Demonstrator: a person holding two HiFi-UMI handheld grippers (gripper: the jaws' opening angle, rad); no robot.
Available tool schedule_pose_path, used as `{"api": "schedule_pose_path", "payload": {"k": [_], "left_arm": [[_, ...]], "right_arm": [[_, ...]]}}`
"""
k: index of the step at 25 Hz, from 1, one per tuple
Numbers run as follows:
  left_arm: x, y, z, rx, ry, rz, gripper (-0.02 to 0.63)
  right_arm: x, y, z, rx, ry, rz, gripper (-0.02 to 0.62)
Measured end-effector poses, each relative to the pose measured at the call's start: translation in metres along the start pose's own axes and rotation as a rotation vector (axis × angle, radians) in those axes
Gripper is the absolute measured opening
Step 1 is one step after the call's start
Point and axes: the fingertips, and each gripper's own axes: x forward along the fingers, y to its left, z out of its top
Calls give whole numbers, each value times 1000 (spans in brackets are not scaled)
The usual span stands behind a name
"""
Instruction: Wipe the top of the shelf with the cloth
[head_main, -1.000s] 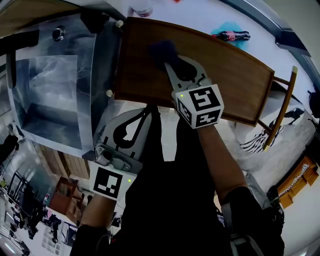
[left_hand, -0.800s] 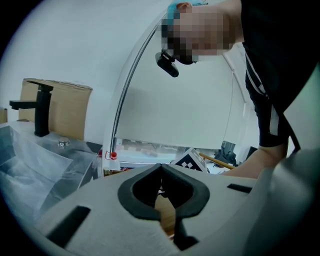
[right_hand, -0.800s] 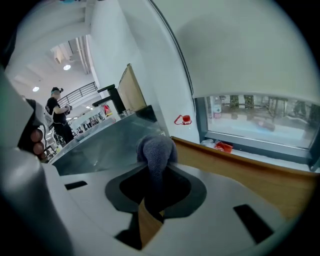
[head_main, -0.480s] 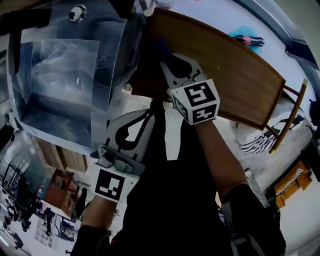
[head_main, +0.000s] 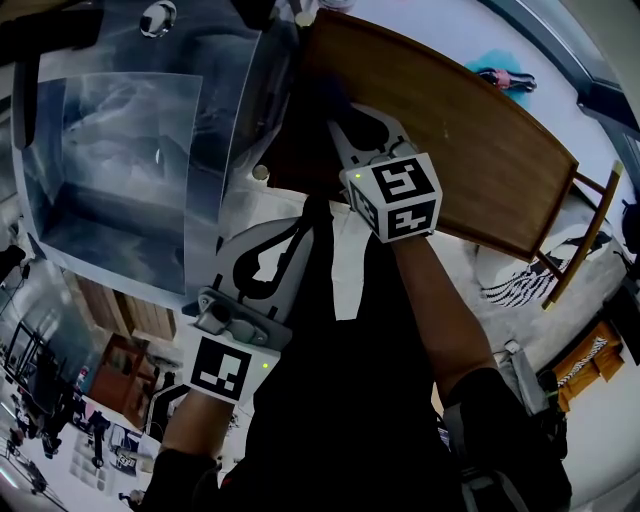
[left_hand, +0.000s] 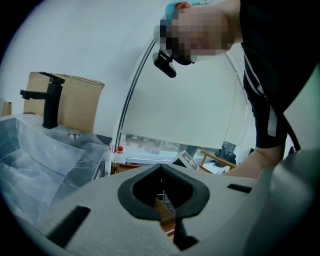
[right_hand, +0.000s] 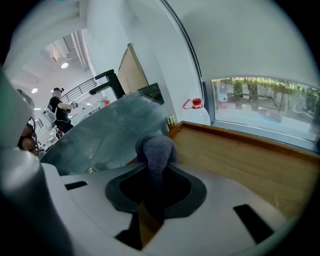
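Dark grey fleecy cloth (right_hand: 156, 147) is being pinched by the right hand-held gripper (right_hand: 156, 162) at the left end of the brown wooden shelf top (head_main: 480, 150), so wiping seems under way with most of the top left, while the left hand-held gripper (left_hand: 161, 167) is being held pressed together, empty.

Left gripper (left_hand: 160, 166): jaws together at the tips, nothing between them. Black faucet (left_hand: 50, 100) stands upper left, in front of a cardboard box (left_hand: 82, 105). Steel sink (left_hand: 37, 157) lies below. A person's forearm (left_hand: 256, 163) shows at right.
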Motion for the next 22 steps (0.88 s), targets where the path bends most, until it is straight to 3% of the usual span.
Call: {"api": "schedule_pose_path", "payload": {"k": [22], "left_arm": [[45,-56,-7,32,39,-96,20]], "right_arm": [[-55,-66,-31,76,-14,-95,66]]}}
